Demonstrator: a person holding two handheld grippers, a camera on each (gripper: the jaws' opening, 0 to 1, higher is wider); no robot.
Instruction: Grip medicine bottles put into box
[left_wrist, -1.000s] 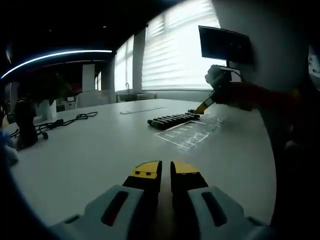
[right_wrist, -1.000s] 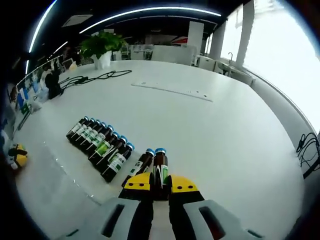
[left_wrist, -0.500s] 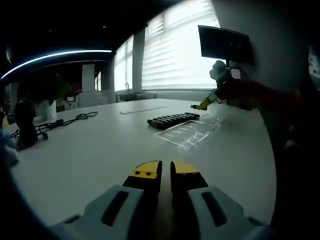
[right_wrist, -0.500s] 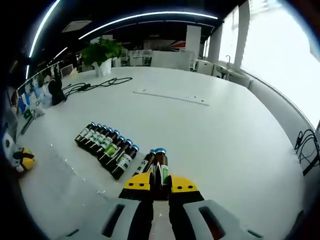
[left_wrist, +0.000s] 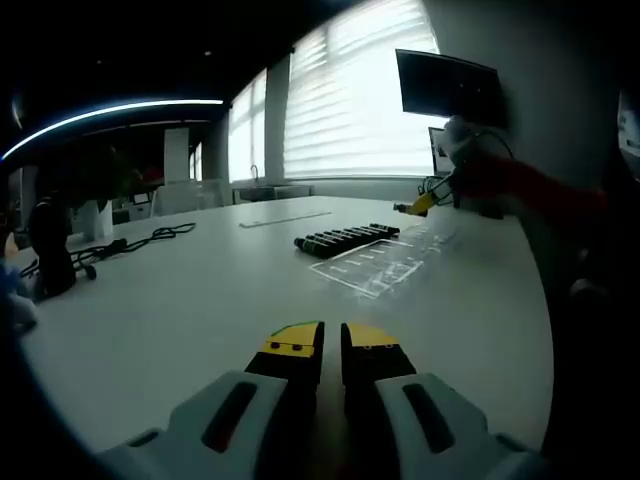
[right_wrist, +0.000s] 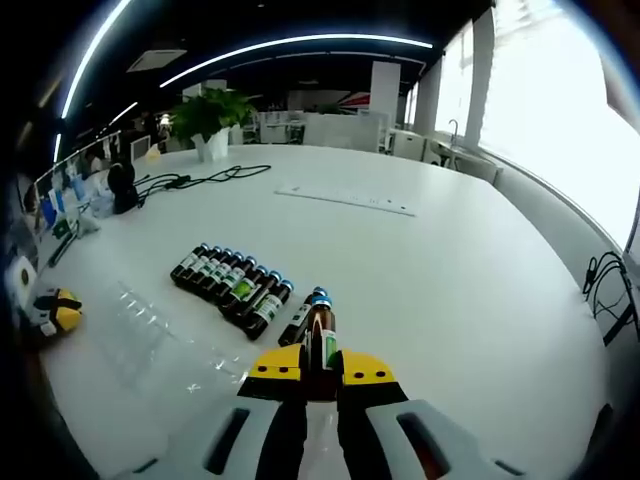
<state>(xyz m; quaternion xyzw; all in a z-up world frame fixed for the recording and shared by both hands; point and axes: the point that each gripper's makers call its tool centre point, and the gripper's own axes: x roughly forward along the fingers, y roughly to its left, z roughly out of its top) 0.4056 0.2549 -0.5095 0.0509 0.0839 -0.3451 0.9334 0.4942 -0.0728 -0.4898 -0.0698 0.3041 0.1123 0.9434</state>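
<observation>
In the left gripper view, your left gripper (left_wrist: 331, 343) is closed on nothing, far from the clear box (left_wrist: 385, 264).

In the right gripper view, your right gripper (right_wrist: 322, 365) pinches one bottle (right_wrist: 322, 335) pointing forward. The box (right_wrist: 160, 335) lies to its left on the surface (right_wrist: 450, 300).

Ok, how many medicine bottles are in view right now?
10, roughly: 8 in the row on the table, 1 loose bottle beside it, 1 held bottle in the right tongs. Tight row; may miscount.
</observation>
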